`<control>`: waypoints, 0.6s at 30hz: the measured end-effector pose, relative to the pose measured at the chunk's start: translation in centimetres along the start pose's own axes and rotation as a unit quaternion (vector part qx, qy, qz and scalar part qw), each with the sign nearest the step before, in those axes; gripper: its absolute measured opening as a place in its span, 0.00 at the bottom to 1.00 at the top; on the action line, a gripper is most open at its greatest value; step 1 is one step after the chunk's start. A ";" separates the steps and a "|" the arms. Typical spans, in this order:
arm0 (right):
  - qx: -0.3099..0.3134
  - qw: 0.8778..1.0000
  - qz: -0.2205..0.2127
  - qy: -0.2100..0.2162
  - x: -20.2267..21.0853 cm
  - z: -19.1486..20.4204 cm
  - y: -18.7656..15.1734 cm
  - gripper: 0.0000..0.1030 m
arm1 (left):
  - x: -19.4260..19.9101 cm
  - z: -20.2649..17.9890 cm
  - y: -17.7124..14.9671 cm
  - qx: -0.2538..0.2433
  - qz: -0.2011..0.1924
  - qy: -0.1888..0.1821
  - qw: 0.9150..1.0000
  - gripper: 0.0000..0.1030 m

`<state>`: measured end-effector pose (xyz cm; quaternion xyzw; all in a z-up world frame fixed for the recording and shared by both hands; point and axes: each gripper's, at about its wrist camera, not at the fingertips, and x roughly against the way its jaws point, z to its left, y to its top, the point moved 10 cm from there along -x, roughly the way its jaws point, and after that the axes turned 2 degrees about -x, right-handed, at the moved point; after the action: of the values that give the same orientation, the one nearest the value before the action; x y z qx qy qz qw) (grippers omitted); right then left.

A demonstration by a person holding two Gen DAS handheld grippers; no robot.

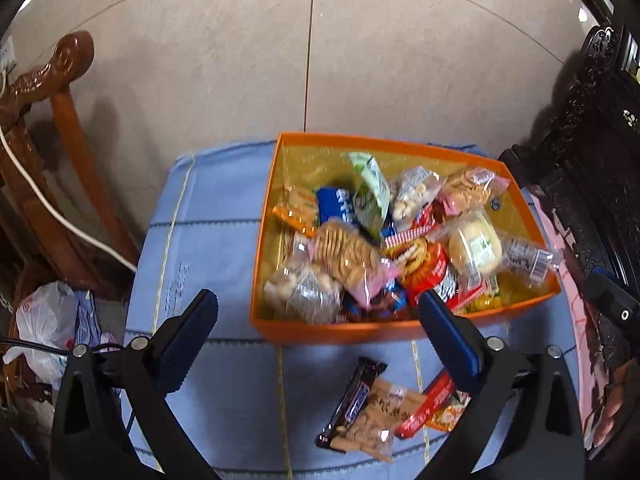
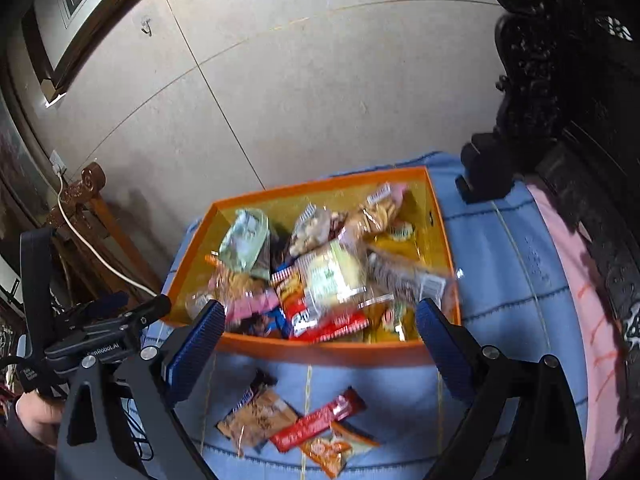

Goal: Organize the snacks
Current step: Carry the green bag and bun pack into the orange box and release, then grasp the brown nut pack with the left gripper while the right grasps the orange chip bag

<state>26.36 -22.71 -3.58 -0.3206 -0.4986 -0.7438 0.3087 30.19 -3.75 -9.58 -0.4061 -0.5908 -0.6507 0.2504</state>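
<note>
An orange box (image 1: pixel 344 330) (image 2: pixel 320 350) full of several mixed snack packets stands on a blue cloth. In front of it on the cloth lie a dark chocolate bar (image 1: pixel 352 400) (image 2: pixel 246 400), a tan biscuit packet (image 1: pixel 378 420) (image 2: pixel 260 422), a red bar (image 1: pixel 426 410) (image 2: pixel 320 420) and a small orange packet (image 1: pixel 448 416) (image 2: pixel 334 450). My left gripper (image 1: pixel 318 312) is open and empty above the box's near wall. My right gripper (image 2: pixel 320 320) is open and empty over the box's near edge. The left gripper's body shows in the right wrist view (image 2: pixel 100 328).
The blue cloth (image 1: pixel 200 248) (image 2: pixel 500 280) covers a small table against a tiled wall. A brown wooden chair (image 1: pixel 48 120) with a white cable stands left, a white plastic bag (image 1: pixel 44 320) below it. Dark carved furniture (image 1: pixel 592 160) (image 2: pixel 560 120) stands right, a pink cloth (image 2: pixel 580 300) beside it.
</note>
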 end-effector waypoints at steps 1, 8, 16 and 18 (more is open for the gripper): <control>0.001 1.000 0.002 -0.001 0.3 0.0 -0.5 0.94 | 0.1 0.0 -0.6 0.001 0.001 -0.002 1.000 0.95; -0.017 0.999 0.051 -0.007 1.6 -2.0 -6.7 0.94 | -2.1 -2.1 -8.2 -0.029 0.068 -0.030 0.997 0.96; -0.026 0.992 0.125 -0.005 1.2 -3.2 -14.3 0.94 | -5.0 -3.4 -14.8 -0.030 0.134 -0.034 0.990 0.96; -0.026 0.991 0.134 -0.001 1.0 -3.0 -15.2 0.94 | -5.1 -3.4 -15.1 -0.025 0.141 -0.039 0.989 0.96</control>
<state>13.44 -20.93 -11.91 -0.3928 -0.4318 -0.7082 0.3970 19.99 -5.14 -22.25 -0.5166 -0.5206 -0.6069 0.3061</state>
